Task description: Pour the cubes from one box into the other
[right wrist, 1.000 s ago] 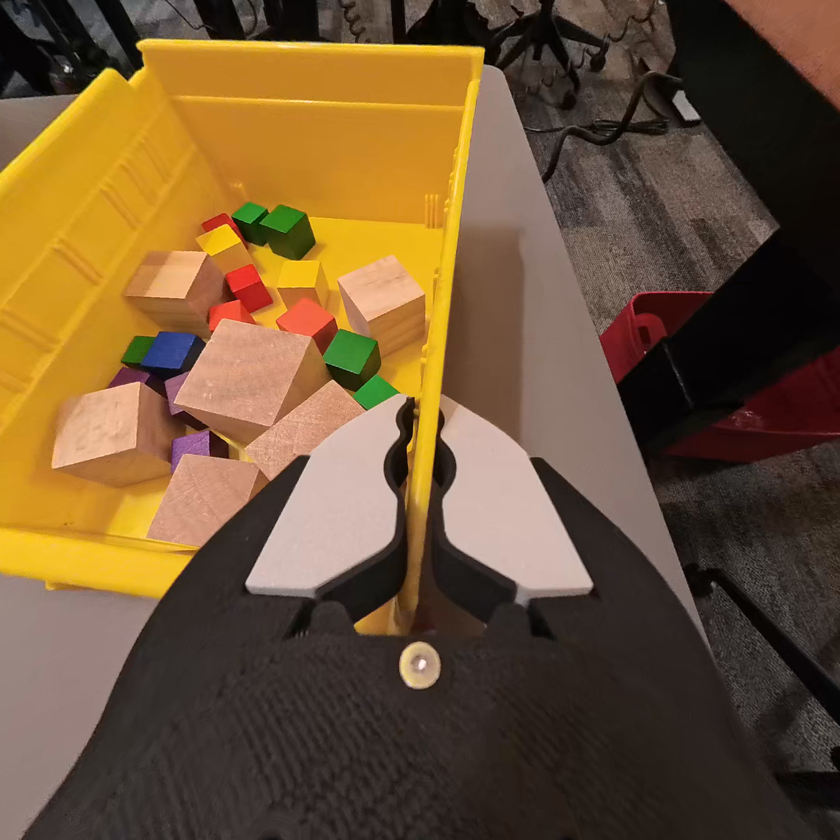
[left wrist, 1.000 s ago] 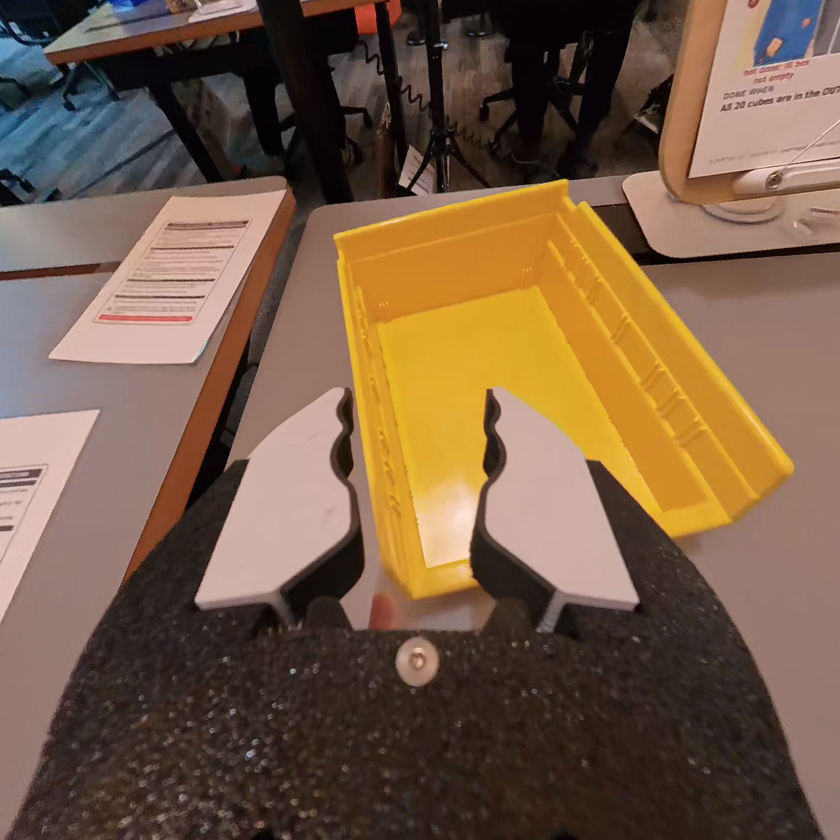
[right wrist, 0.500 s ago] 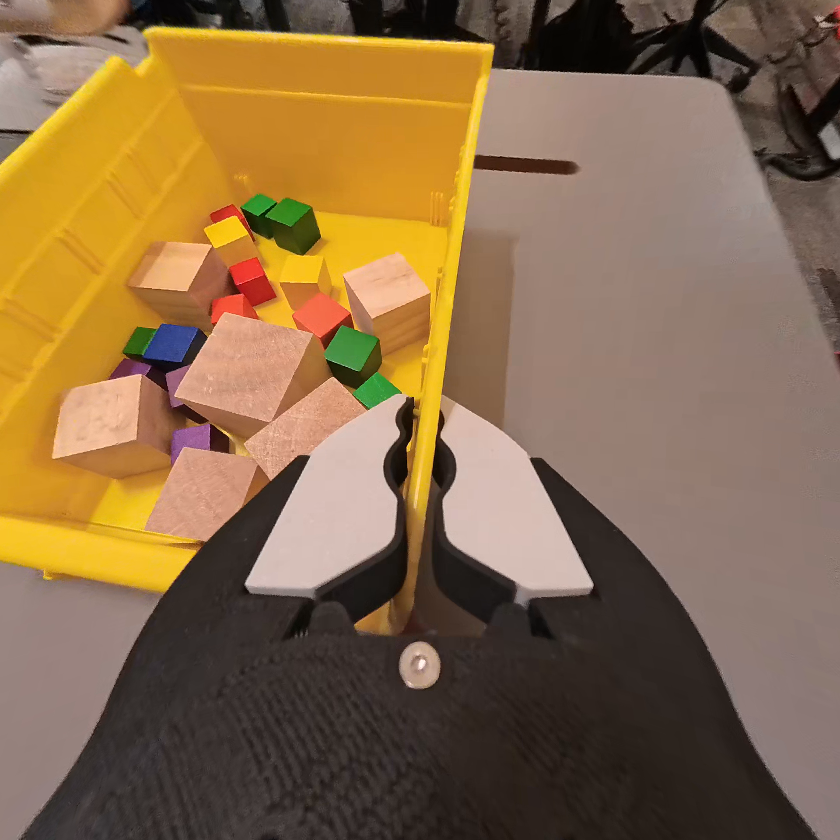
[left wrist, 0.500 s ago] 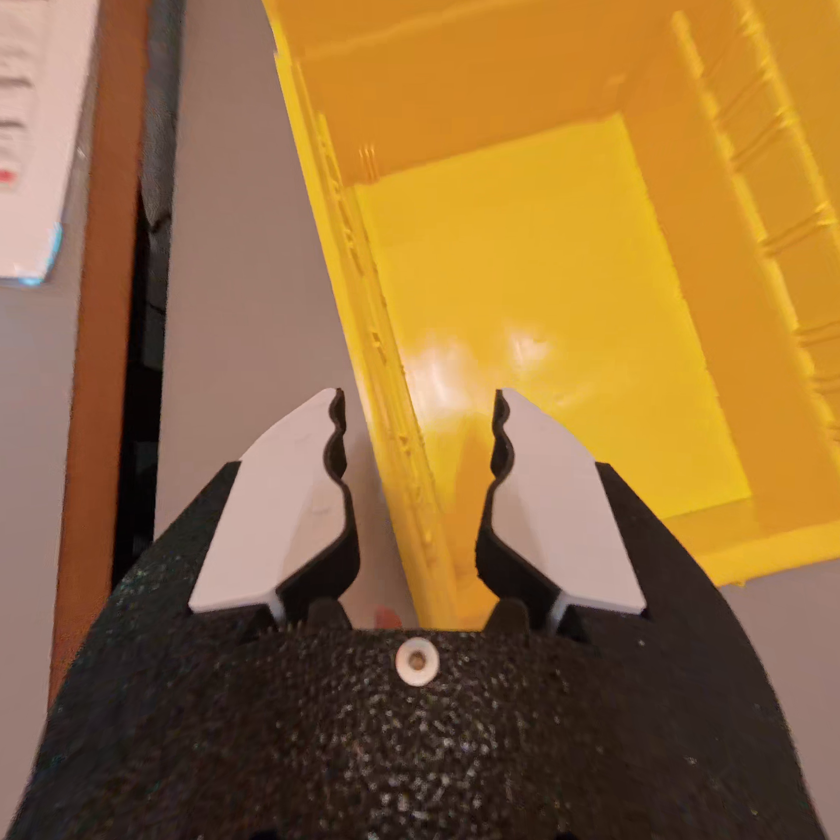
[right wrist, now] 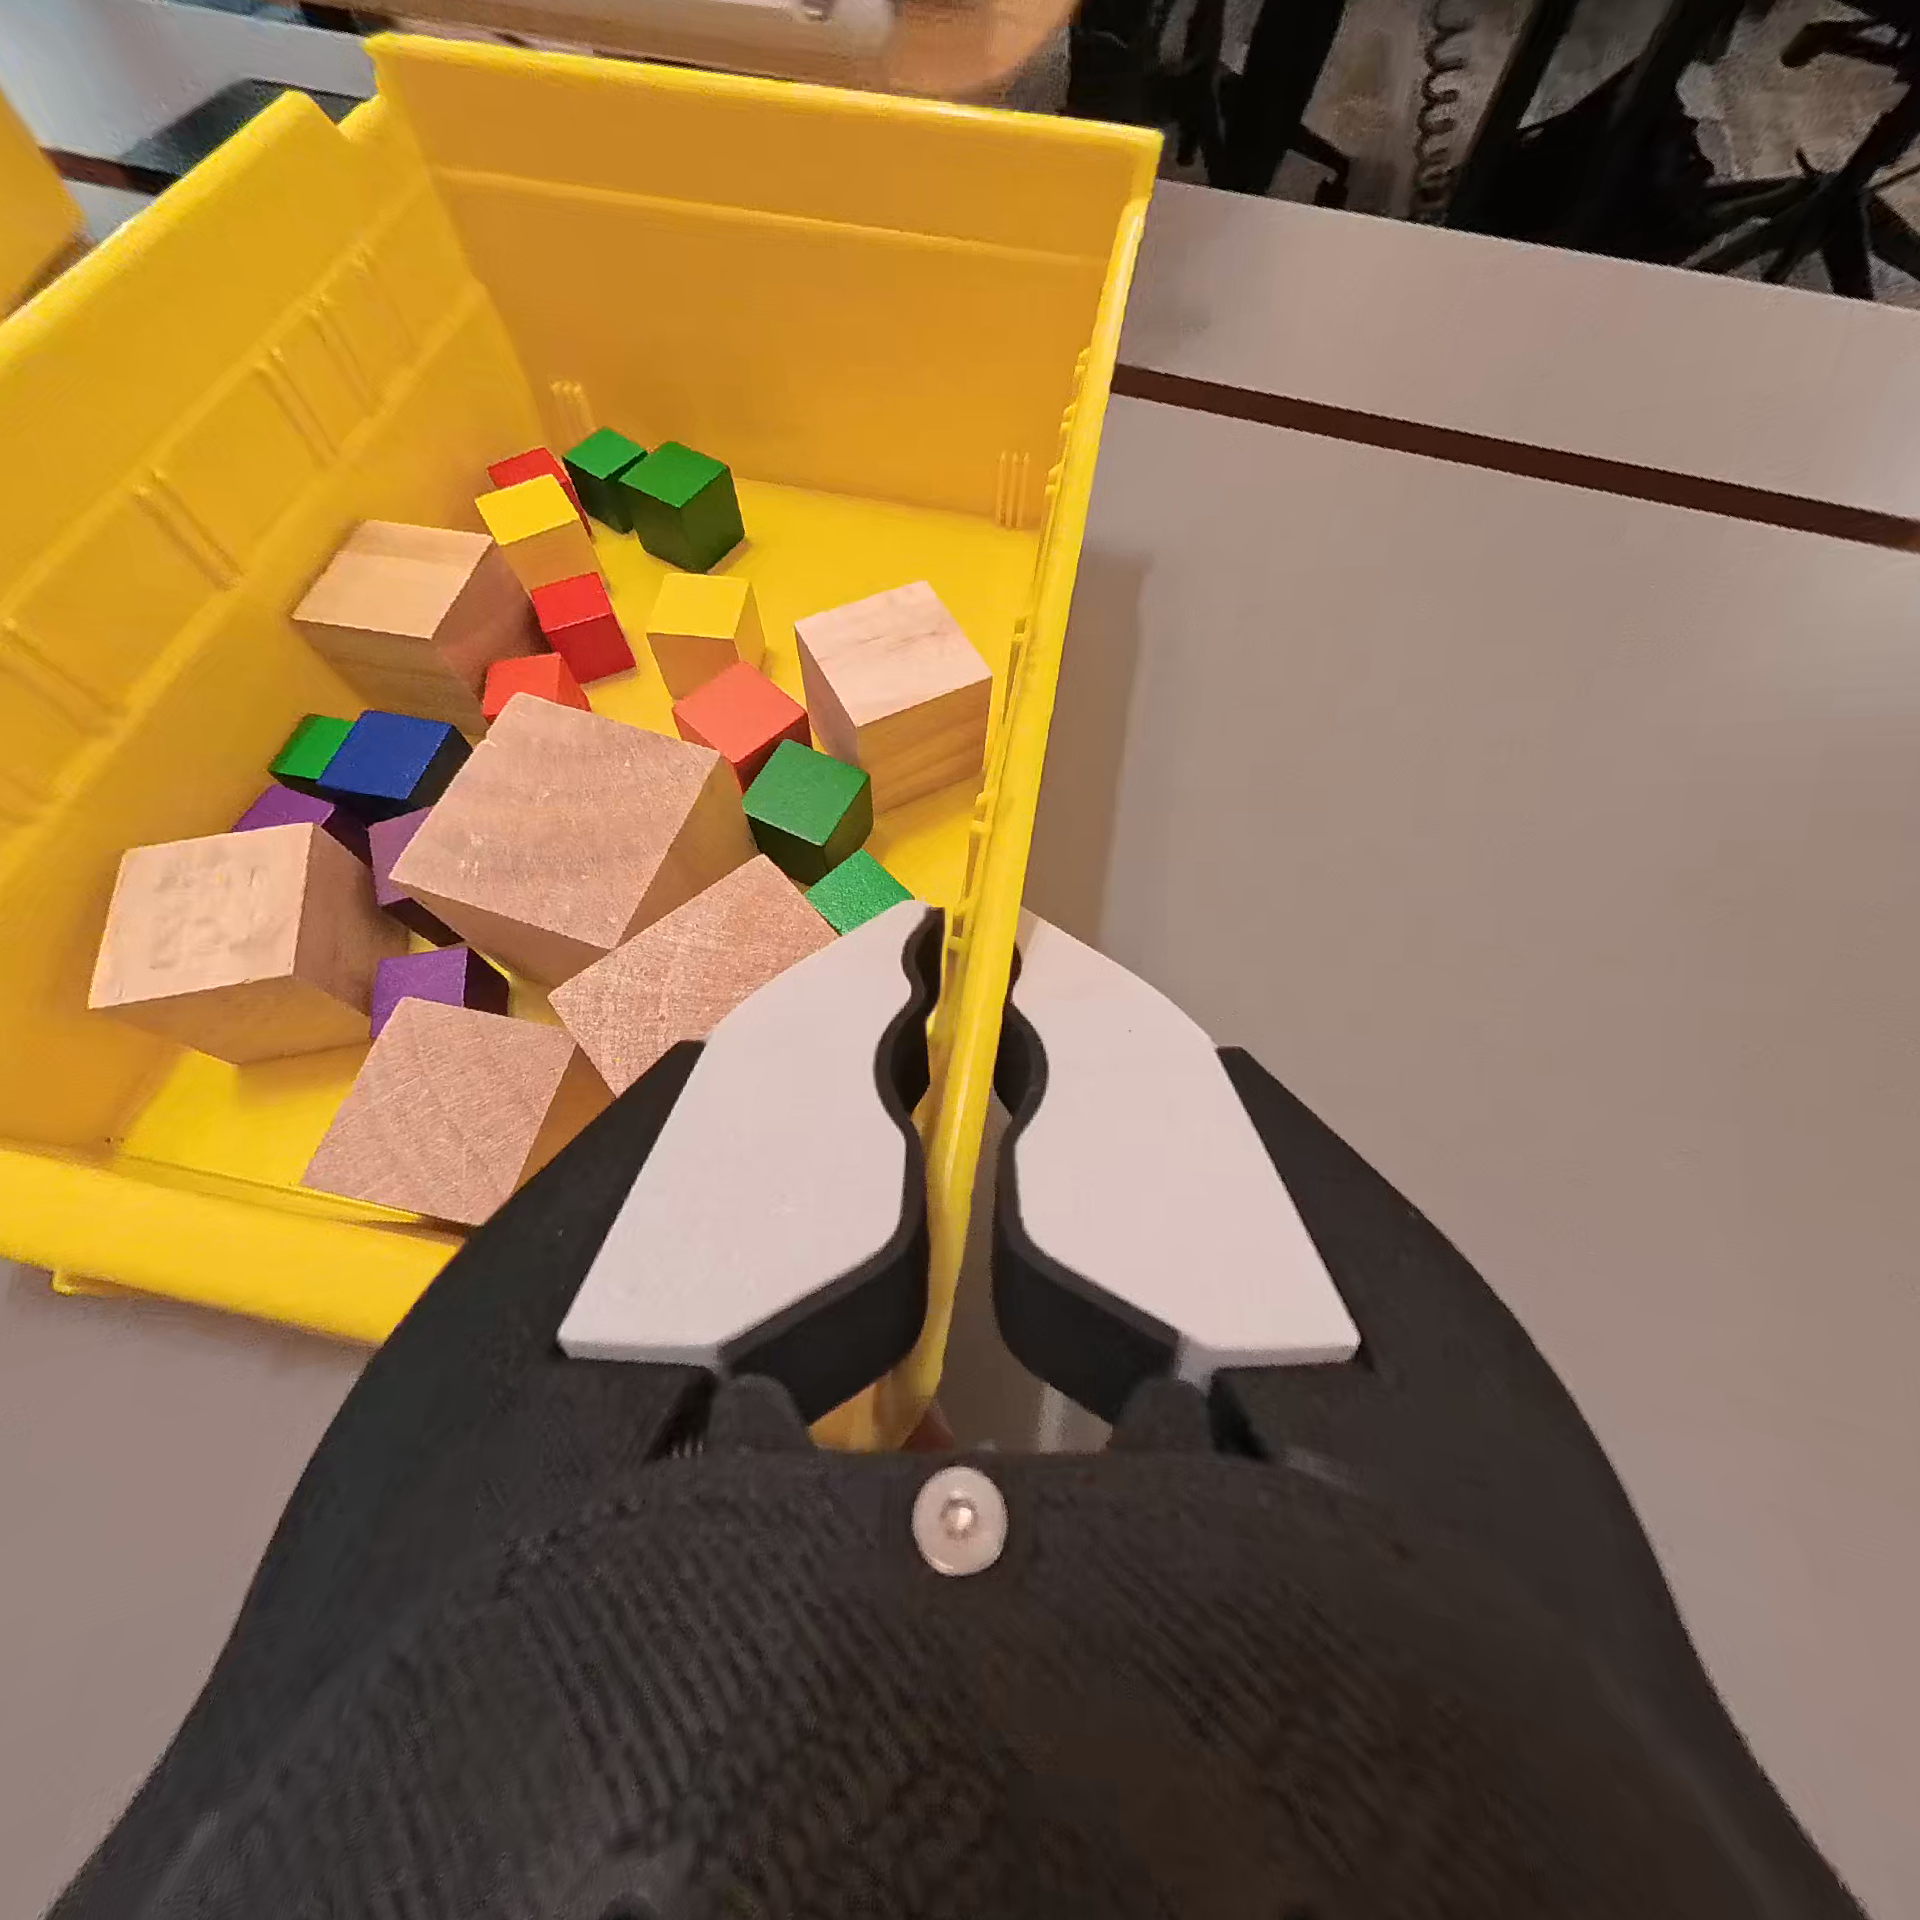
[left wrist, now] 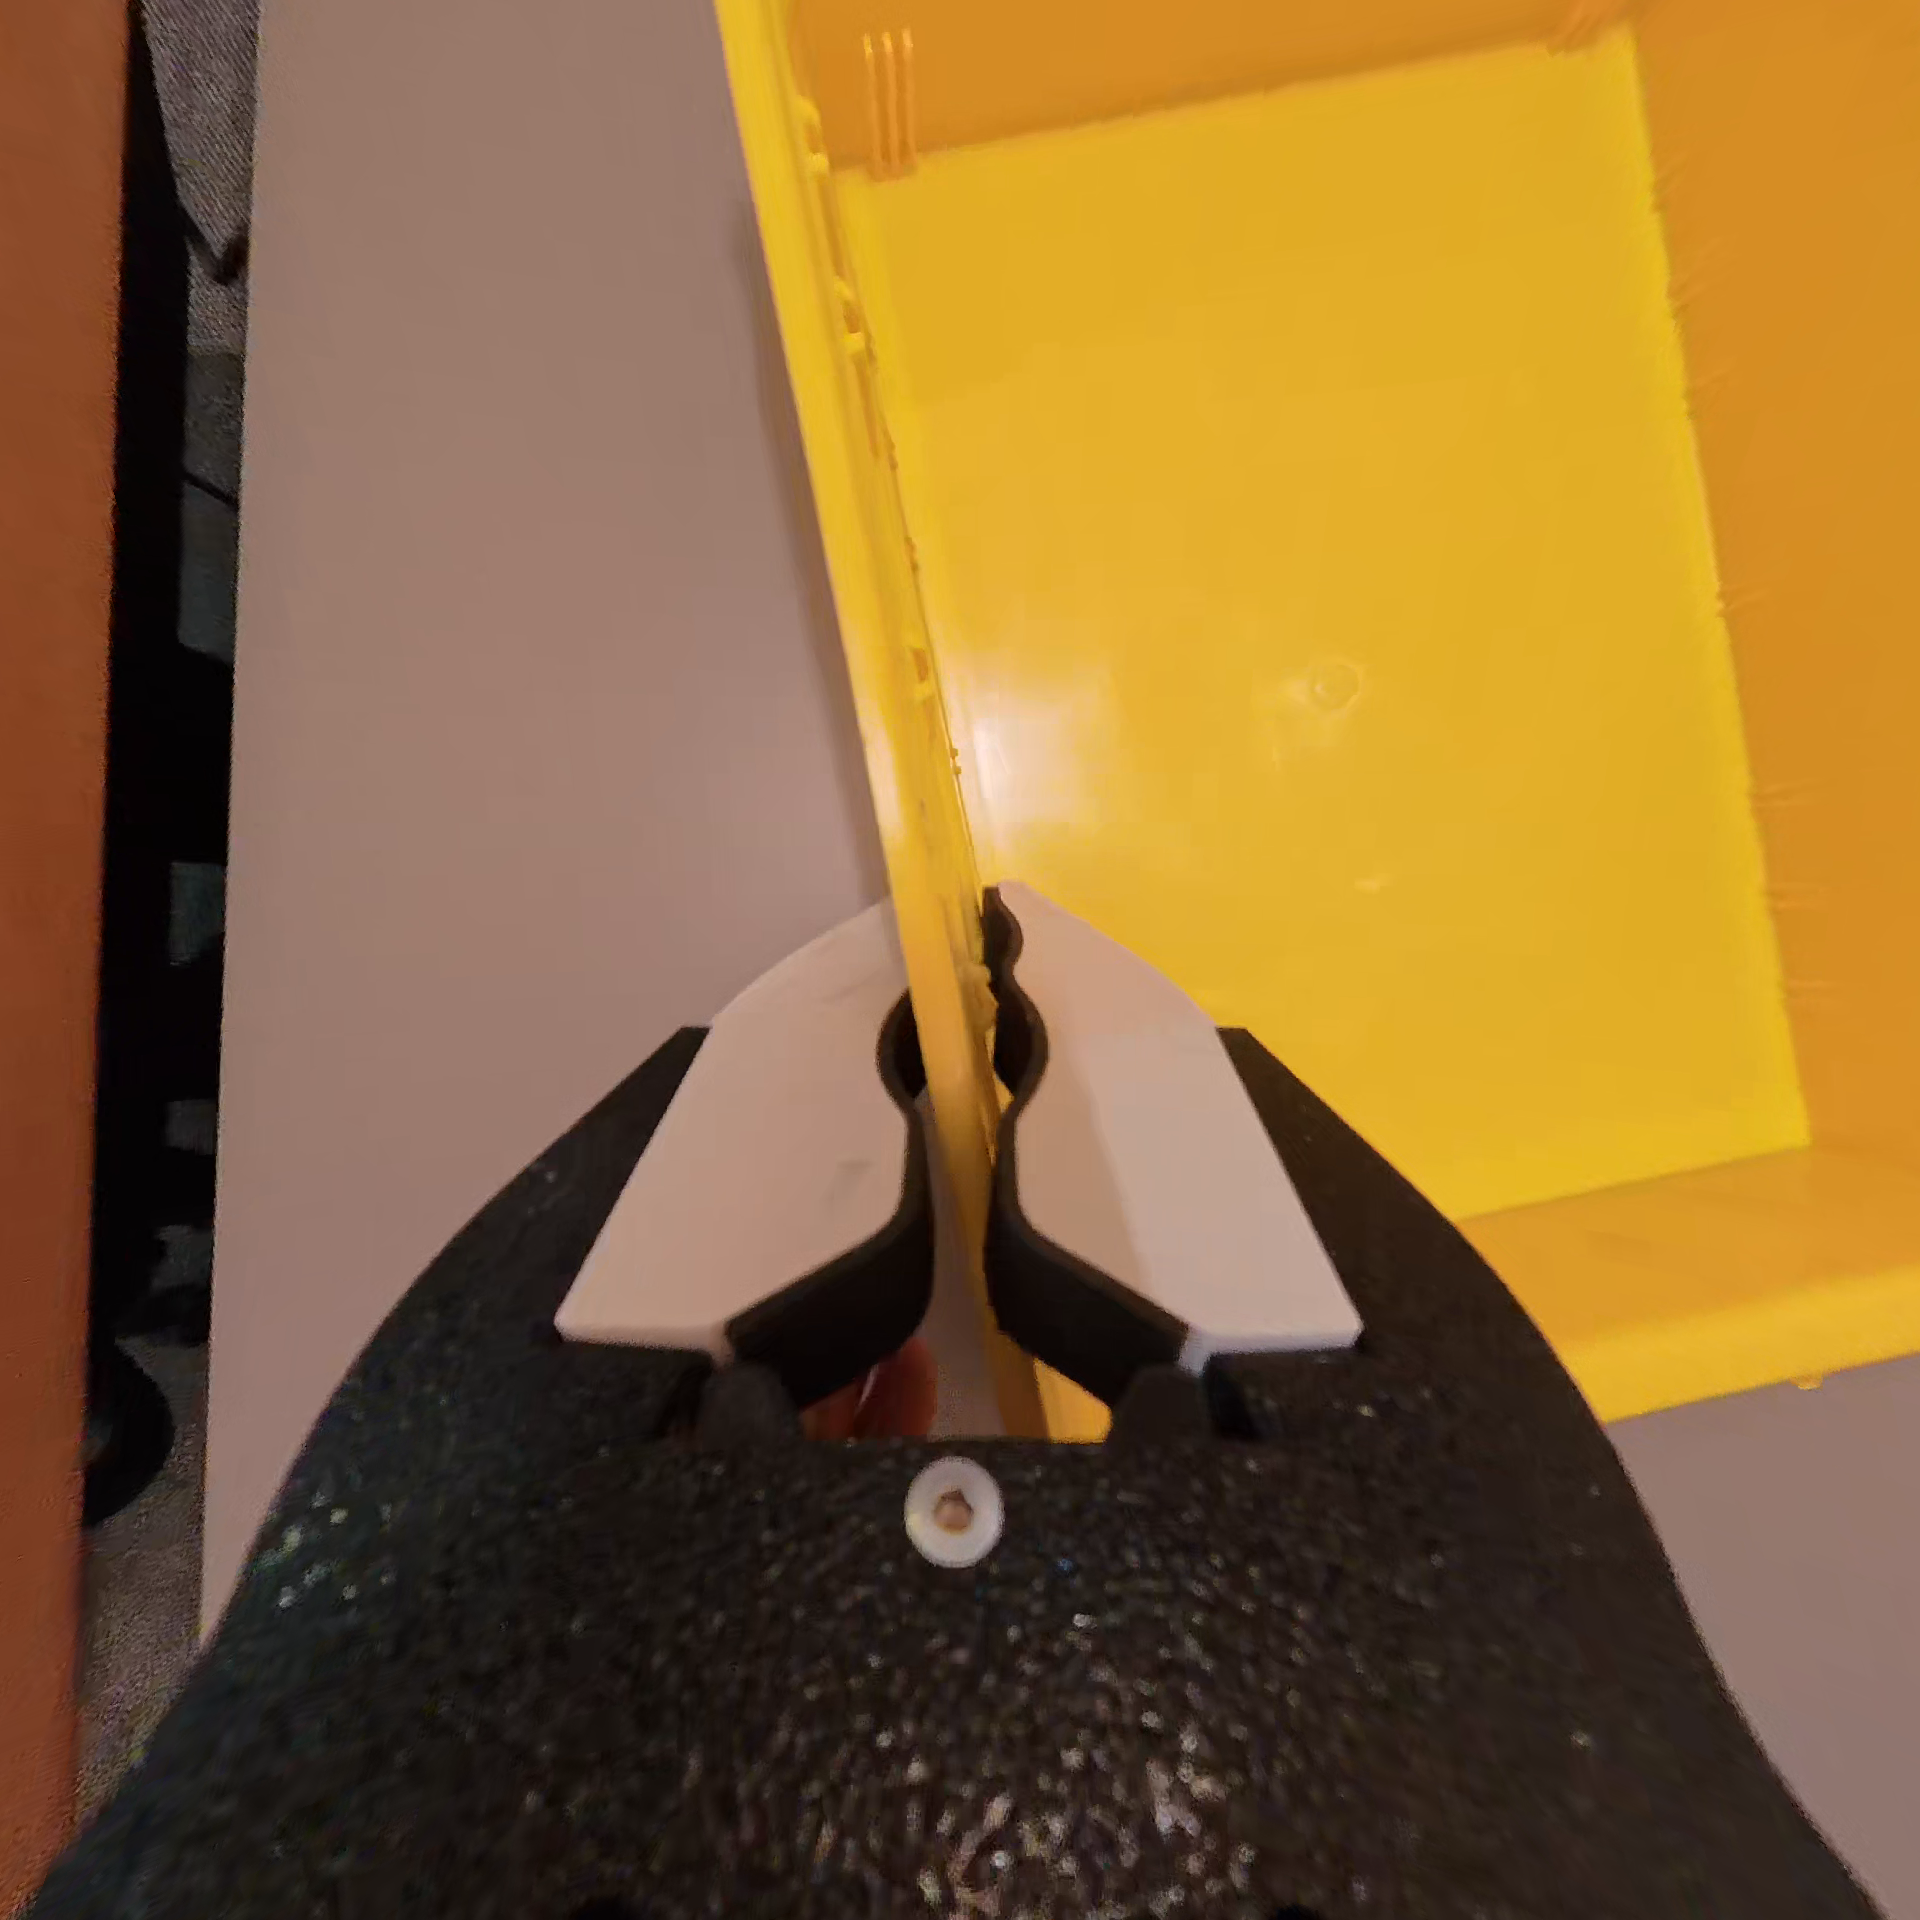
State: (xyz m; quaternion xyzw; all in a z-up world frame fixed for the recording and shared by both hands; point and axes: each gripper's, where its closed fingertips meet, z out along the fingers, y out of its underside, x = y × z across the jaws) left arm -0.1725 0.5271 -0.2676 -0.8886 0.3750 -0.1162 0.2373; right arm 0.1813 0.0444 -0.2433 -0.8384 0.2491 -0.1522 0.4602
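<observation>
In the left wrist view an empty yellow box lies on a grey table. My left gripper is shut on its left side wall, one finger outside and one inside. In the right wrist view a second yellow box holds several wooden and coloured cubes. My right gripper is shut on that box's right side wall near the front corner. A sliver of the other yellow box shows at the far left.
The grey table stretches to the right of the full box, with a dark seam across it farther back. In the left wrist view, a gap and an orange-brown table edge lie to the left. Chair legs and cables lie beyond the table.
My left gripper came down over the empty box's left wall and closed on it. My right gripper kept its grip and swung the full box round, bringing more table into view.
</observation>
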